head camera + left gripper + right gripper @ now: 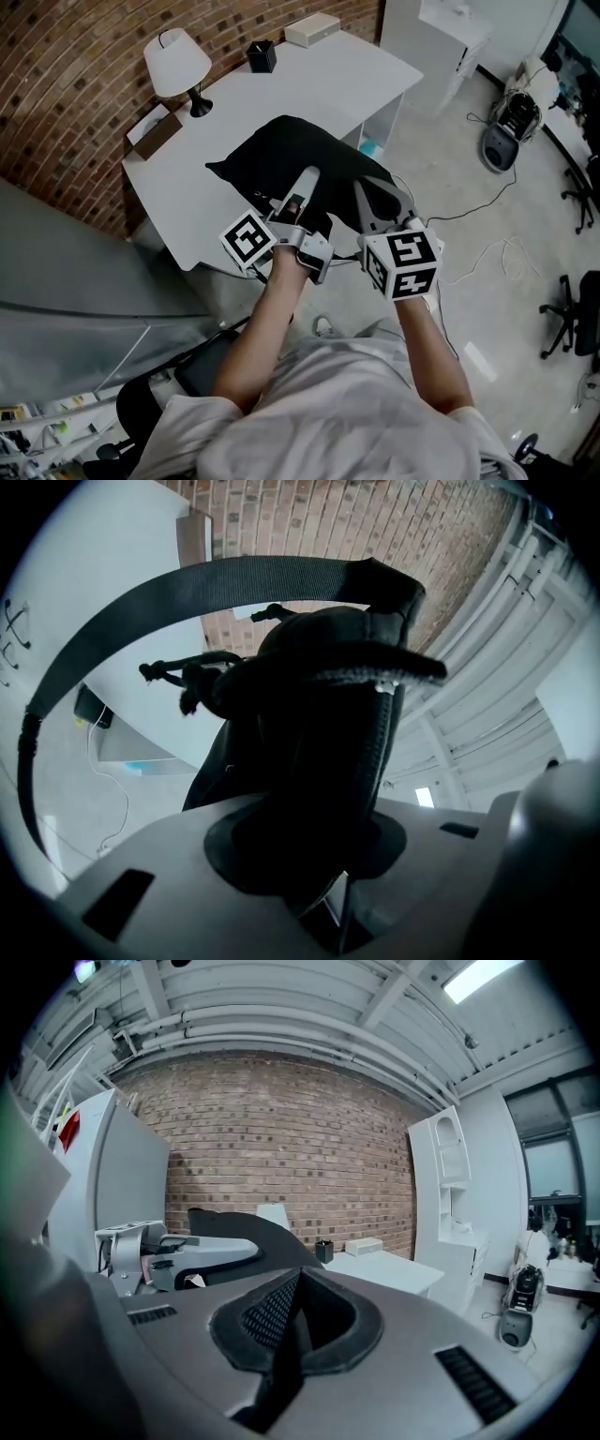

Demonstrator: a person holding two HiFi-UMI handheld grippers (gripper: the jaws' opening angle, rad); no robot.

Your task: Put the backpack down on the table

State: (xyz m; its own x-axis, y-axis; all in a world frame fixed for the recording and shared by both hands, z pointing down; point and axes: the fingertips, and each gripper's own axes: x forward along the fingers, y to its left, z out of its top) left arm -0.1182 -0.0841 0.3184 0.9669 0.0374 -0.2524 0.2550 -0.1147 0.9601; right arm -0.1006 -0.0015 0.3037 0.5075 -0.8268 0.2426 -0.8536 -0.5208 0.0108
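The carrying step looks to be in hand: the one black backpack (300,159) hangs from both grippers over the near right corner of the white table (178,202), part of it past the edge above the floor. I cannot tell whether its far end already touches the top. The left gripper (307,180) is clamped on dark fabric at the top of the backpack, with one long strap (169,592) arching loose beside it. The right gripper (364,195) is clamped on a mesh-lined padded strap (274,1321). The next move, as I judge it, calls for bringing the bag further in over bare tabletop, lowering both grippers together until it rests flat, and only then letting go. At the table's far end stand one lamp (177,64), one small black cup (262,56) and one white box (312,30), well apart from the bag.
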